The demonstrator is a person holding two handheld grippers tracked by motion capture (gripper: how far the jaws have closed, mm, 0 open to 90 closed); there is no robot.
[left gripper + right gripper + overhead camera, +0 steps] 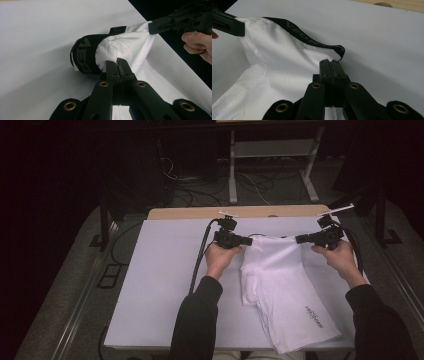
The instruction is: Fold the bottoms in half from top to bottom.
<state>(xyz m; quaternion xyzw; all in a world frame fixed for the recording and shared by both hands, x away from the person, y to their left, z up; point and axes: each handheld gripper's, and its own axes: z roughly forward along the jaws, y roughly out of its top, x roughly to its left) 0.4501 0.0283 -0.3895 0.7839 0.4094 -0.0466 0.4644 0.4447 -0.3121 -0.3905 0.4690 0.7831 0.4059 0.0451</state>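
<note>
A pair of white boxer briefs (280, 285) with a black lettered waistband (274, 236) lies on the white table cover (160, 285), legs toward the near edge. My left gripper (249, 240) is shut on the left end of the waist; in the left gripper view its jaws pinch white mesh fabric (117, 47) beside the curled waistband (86, 56). My right gripper (299, 239) is shut on the right end of the waist, and the right gripper view has the waistband (312, 40) sagging between both grippers. The other gripper (165, 25) holds the far corner.
A wooden table edge (250, 212) runs behind the white cover. Cables (200, 255) trail from each gripper. A white metal frame (272, 165) and loose wires sit on the dark floor beyond the table. Bare cover stretches to the left of the garment.
</note>
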